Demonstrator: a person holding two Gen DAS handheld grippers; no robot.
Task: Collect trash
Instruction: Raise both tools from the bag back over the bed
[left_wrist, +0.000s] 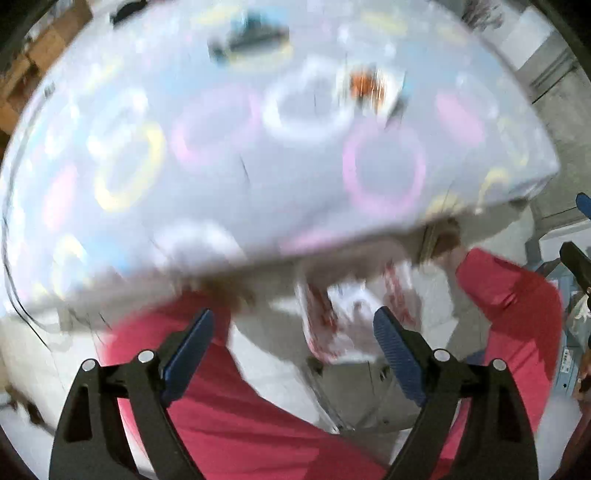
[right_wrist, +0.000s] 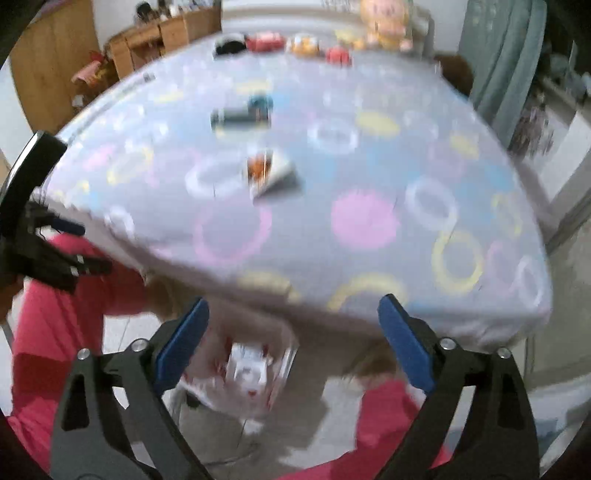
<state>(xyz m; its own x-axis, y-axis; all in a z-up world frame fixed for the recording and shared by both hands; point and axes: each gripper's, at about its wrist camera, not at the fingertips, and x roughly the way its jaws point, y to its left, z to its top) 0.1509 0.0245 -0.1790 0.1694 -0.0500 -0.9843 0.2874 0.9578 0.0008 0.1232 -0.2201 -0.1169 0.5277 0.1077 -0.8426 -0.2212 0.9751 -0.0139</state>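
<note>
Motion blur softens both views. A white plastic bag with red print (left_wrist: 351, 325) (right_wrist: 247, 369) sits low on the floor, below the near edge of the table (left_wrist: 229, 192) (right_wrist: 369, 258). An orange and white wrapper (left_wrist: 369, 88) (right_wrist: 269, 171) lies on the table's ringed cloth. A dark teal object (left_wrist: 251, 33) (right_wrist: 243, 110) lies farther back. My left gripper (left_wrist: 293, 317) hangs open above the bag, nothing between its blue pads. My right gripper (right_wrist: 293, 301) is also open and empty, over the table edge and the bag.
A person's red trouser legs (left_wrist: 240, 406) (right_wrist: 55, 332) flank the bag. Small toys (right_wrist: 266, 42) and a plush figure (right_wrist: 384, 22) line the table's far edge. A wooden cabinet (right_wrist: 55, 62) stands at left, and teal fabric (right_wrist: 506, 55) hangs at right.
</note>
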